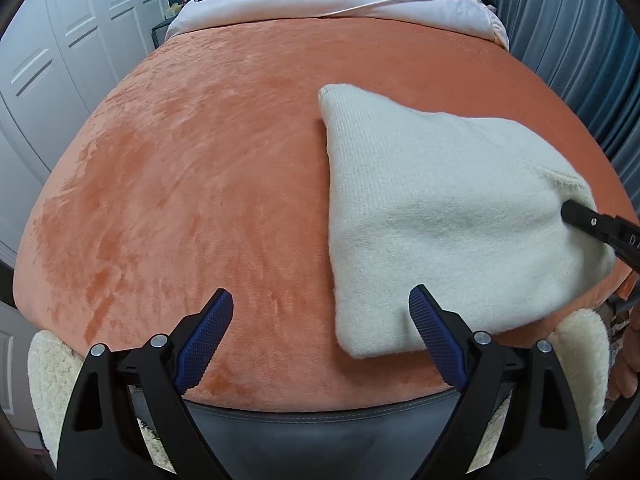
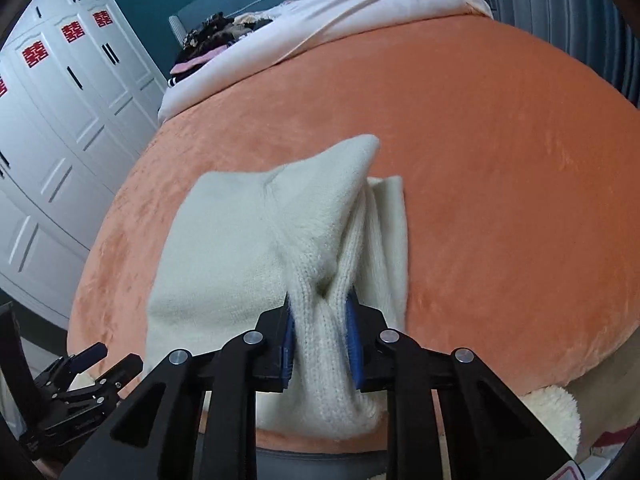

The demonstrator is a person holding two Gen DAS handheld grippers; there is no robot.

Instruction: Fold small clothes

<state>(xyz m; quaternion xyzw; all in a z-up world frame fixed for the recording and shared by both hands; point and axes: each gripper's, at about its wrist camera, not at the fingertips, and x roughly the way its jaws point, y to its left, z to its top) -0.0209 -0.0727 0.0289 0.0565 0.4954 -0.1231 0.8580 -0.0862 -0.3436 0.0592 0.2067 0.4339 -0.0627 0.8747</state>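
Where white wardrobes (image 2: 60, 128) stand, orange blanket (image 1: 200, 180) covers bed.

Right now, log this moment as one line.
left hand-held gripper: open, empty | right hand-held gripper: shut on cream sweater | sweater partly folded on orange blanket

A cream ribbed knit garment (image 2: 248, 248) lies on an orange plush blanket (image 1: 208, 184) near white wardrobe doors (image 2: 60, 128).
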